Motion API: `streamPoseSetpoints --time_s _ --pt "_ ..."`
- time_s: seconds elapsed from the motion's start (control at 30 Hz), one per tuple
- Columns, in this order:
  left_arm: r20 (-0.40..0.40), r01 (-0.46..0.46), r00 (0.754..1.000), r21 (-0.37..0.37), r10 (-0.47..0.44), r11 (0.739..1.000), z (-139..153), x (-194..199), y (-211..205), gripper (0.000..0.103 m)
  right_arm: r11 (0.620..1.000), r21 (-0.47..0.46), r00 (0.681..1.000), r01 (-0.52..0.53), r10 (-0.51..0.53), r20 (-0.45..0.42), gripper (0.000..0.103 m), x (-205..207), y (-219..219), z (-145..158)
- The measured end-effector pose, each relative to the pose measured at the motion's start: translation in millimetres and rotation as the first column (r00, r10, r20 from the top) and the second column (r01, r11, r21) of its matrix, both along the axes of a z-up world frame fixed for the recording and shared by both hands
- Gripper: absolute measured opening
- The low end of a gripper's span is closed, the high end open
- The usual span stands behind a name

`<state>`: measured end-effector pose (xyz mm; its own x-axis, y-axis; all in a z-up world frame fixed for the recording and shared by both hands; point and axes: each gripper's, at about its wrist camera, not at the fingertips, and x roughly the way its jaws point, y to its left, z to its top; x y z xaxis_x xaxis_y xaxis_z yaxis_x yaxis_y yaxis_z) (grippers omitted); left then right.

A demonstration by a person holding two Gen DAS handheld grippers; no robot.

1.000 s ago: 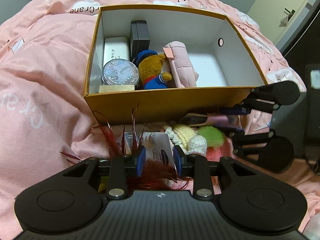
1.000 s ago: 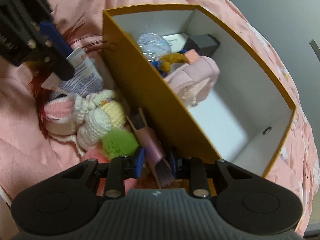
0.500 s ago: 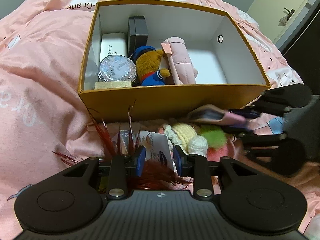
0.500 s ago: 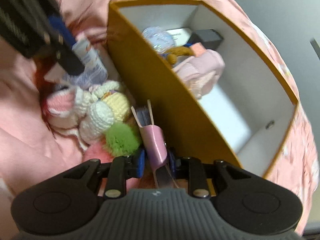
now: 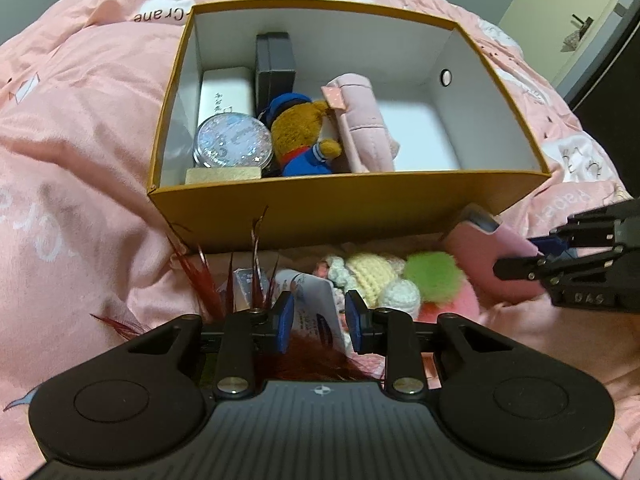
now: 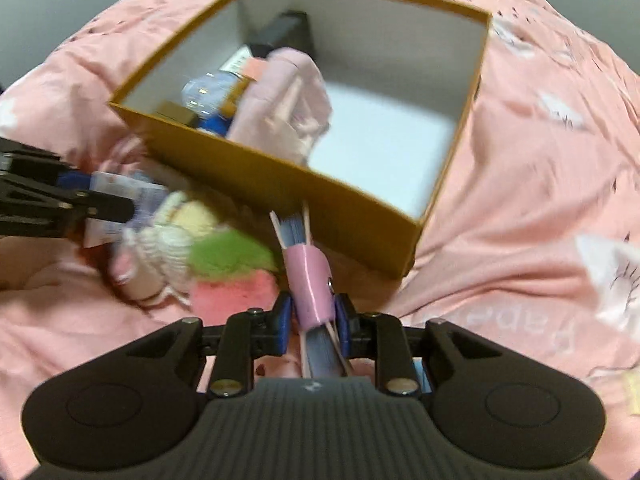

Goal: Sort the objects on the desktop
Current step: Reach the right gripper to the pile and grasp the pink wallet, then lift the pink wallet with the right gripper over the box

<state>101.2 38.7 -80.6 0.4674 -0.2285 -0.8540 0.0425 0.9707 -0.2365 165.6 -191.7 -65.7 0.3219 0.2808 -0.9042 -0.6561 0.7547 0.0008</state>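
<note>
1. Only the right wrist view shows the right gripper (image 6: pixel 310 322) clamped on the pink-sleeved booklet (image 6: pixel 310 284), held clear of the bedding just outside the yellow box (image 6: pixel 280 184); the left wrist view shows its flat pink face.
2. Its long axis runs along the fingers, far end towards the box's near wall.
3. Meanwhile the left gripper (image 5: pixel 318 316) stands part-open around a white printed card (image 5: pixel 316 312) without visibly pinching it.
4. "Crane" is legible on the pink duvet (image 5: pixel 80 120); the card's print is unreadable.
</note>
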Motion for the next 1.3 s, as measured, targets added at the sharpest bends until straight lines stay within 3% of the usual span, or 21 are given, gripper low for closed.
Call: streamPoseSetpoints --time_s 0.2,0.37,0.47,0.6,0.73,0.83,0.97,1.1,1.3 --pt "-0.001 0.0 1.0 0.001 0.0 1.0 -2.0 0.4 0.6 0.031 0.999 0.006 0.999 0.033 -0.033 -0.017 0.035 -10.3 -11.2 -15.6" --pt "-0.009 0.002 1.0 0.014 -0.002 1.0 -4.6 0.6 -0.7 0.029 0.999 0.018 0.999 0.045 -0.045 0.016 0.034 -17.8 -18.7 -13.5" --pt "-0.011 0.0 1.0 0.013 0.0 1.0 -5.0 0.4 -0.4 0.028 0.999 0.015 0.998 0.052 -0.052 0.041 0.027 -21.6 -20.8 -11.2" --pt "-0.004 0.001 1.0 0.026 0.0 1.0 -5.8 0.4 -1.4 0.024 0.997 0.049 0.996 0.063 -0.066 0.057 0.024 -25.0 -22.7 1.4" --pt "0.006 -0.021 1.0 0.042 0.021 0.999 -4.9 0.6 1.8 0.013 0.992 0.117 0.995 0.055 -0.065 0.082 0.023 -28.5 -22.8 22.6" --pt "0.012 -0.04 0.999 0.017 0.039 0.999 -1.3 0.2 8.2 0.012 0.987 0.154 0.993 0.055 -0.07 0.098 0.022 -30.0 -24.6 36.8" --pt "0.024 -0.057 0.998 -0.026 0.058 0.998 12.3 -0.5 16.7 0.012 0.968 0.243 0.991 0.071 -0.096 0.094 0.017 -29.3 -30.1 57.6" --pt "0.041 -0.066 0.997 -0.069 0.069 0.995 30.3 -0.5 26.3 0.012 0.96 0.271 0.986 0.078 -0.114 0.121 0.017 -25.2 -30.5 73.2" --pt "0.09 -0.03 0.995 -0.126 0.042 0.992 68.8 2.4 35.0 0.011 0.933 0.353 0.992 0.071 -0.104 0.075 0.017 -16.0 -30.9 93.4"
